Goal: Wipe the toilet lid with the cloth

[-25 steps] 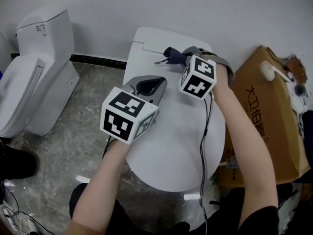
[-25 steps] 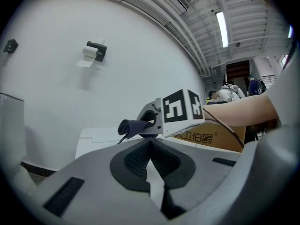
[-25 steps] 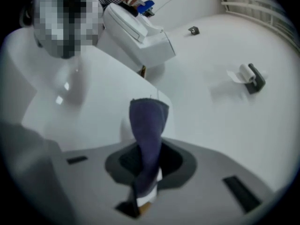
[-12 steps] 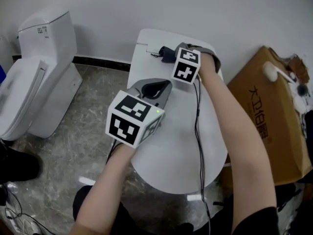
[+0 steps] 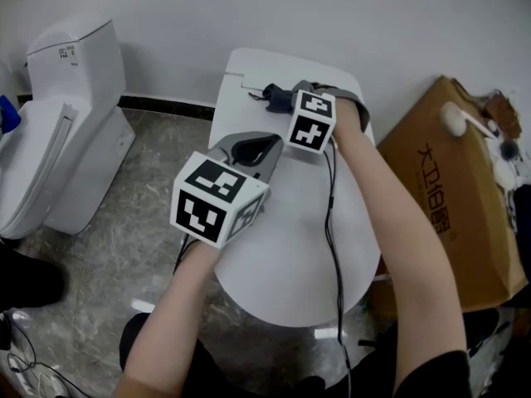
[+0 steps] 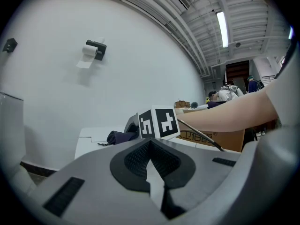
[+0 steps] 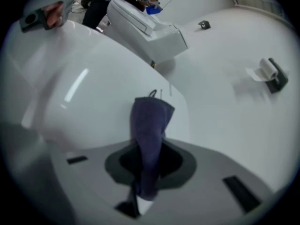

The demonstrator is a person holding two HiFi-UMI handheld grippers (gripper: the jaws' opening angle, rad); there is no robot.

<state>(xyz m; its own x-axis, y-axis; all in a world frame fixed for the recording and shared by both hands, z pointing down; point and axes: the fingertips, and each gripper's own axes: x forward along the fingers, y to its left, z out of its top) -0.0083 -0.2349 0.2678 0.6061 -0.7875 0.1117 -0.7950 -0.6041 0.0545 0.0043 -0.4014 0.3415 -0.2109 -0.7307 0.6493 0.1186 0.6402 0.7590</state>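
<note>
Now the wipe is under way: the right gripper [image 7: 143,186] clamps the dark cloth [image 7: 149,125] and presses it on the rear of the lid [image 5: 290,247], near the hinge. The left gripper [image 6: 155,184] hovers over the lid's left side, pinched together on nothing. Next, I'd say, drag the cloth forward across the front. Against a second ago, cloth and right gripper sit further left.

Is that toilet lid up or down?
Down: the toilet lid lies flat and level, its whole top surface facing the head view.
</note>
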